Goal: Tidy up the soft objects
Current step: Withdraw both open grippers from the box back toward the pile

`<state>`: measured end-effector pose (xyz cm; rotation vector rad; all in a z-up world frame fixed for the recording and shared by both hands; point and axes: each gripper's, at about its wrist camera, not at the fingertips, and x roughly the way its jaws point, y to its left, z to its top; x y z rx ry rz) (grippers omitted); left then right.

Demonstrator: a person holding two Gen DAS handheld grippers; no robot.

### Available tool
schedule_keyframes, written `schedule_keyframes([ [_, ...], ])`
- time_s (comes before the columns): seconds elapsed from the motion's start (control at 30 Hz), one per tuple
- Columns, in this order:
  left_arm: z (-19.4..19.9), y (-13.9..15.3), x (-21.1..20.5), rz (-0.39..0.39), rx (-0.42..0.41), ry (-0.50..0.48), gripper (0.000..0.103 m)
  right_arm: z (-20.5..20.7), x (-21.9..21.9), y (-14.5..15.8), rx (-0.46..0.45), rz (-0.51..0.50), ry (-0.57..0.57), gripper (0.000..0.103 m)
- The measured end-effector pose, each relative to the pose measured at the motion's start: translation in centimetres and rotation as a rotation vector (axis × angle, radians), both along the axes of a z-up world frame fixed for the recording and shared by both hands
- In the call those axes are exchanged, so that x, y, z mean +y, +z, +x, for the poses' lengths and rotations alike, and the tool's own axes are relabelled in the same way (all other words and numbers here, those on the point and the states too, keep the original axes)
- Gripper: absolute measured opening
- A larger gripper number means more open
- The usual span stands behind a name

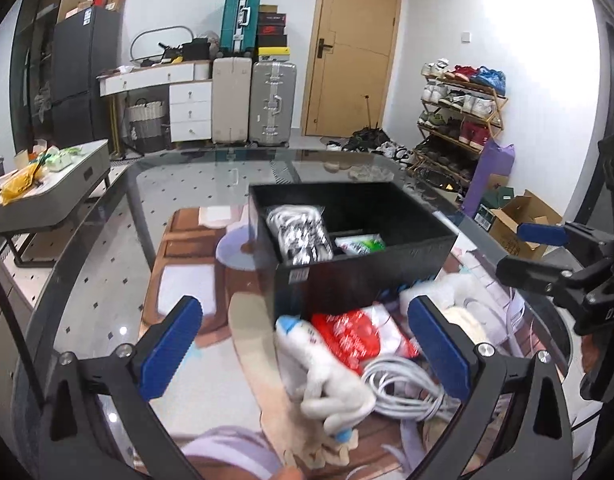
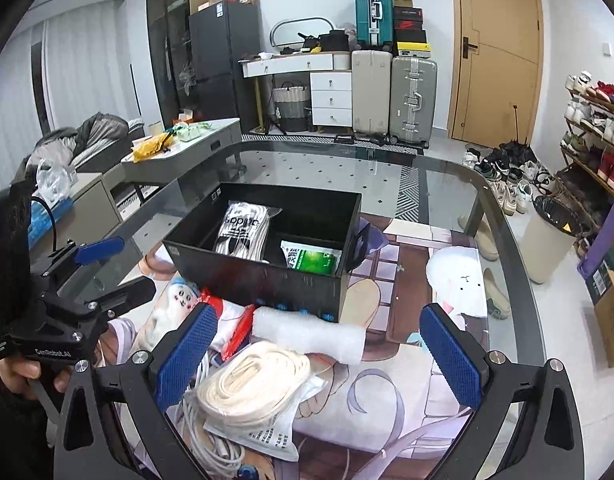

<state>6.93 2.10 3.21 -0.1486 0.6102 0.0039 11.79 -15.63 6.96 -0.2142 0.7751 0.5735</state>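
Right wrist: box [image 2: 267, 280] holds two packets; both grippers empty.

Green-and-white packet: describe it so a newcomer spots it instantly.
On the glass table stands an open black box. Inside, the green-and-white packet lies in the smaller compartment, beside the bagged white socks. It is the only green item in the box.

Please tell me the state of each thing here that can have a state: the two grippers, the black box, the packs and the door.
left gripper: open, holding nothing
right gripper: open, holding nothing
black box: lidless, partly filled
sock pack: inside the box
green pack: inside the box
cream strap bundle: outside, on the table
white cable: coiled, outside
door: closed
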Motion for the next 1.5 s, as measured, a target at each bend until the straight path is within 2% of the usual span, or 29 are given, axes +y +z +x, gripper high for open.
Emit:
schedule_keyframes([
  [0.23,-0.5,-2.3,-0.6,0.028,0.046,-0.006,0.103,0.1,-0.2,-1.1,0.054,-0.019,0.011,0.102],
  [0.7,-1.1,-3.2,0.0,-0.029,0.049,-0.022,0.103,-0.1,1.4,-3.7,0.127,-0.072,0.076,0.102],
  [0.93,-1.3,-3.4,-0.2,-0.016,0.047,-0.033,0.103,-0.3,3.1,-5.4,0.173,-0.091,0.117,0.102],
  [1.13,-1.3,-3.4,0.0,-0.031,0.052,-0.022,0.103,0.0,3.5,-6.3,0.203,-0.077,0.097,0.102],
  [1.5,-1.2,-3.4,0.3,-0.044,0.062,-0.035,0.103,0.9,1.6,-6.9,0.232,-0.137,0.06,0.102],
])
